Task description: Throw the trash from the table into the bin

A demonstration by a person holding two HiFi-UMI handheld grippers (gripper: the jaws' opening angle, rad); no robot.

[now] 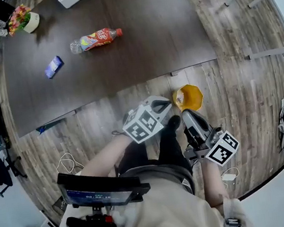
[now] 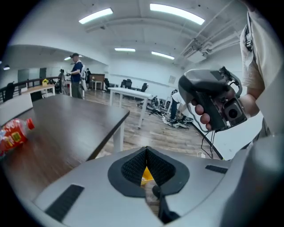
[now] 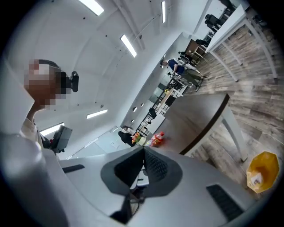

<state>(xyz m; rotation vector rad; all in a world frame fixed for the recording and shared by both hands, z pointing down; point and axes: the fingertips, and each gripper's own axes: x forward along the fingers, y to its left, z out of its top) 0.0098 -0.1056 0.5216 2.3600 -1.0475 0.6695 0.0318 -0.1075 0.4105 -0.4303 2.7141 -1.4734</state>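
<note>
On the desk lie the bottle and blue packet, trash not yet binned. I hold the left gripper and right gripper closed and empty near the bin, probably ready to reach.

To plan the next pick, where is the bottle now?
In the head view, the bottle lies on the dark table, upper left, right of the blue packet.

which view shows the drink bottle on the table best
The head view: the whole bottle lies on the table, label and cap clear. The left gripper view cuts it off at the picture's edge; the right gripper view shows it tiny and far.
</note>
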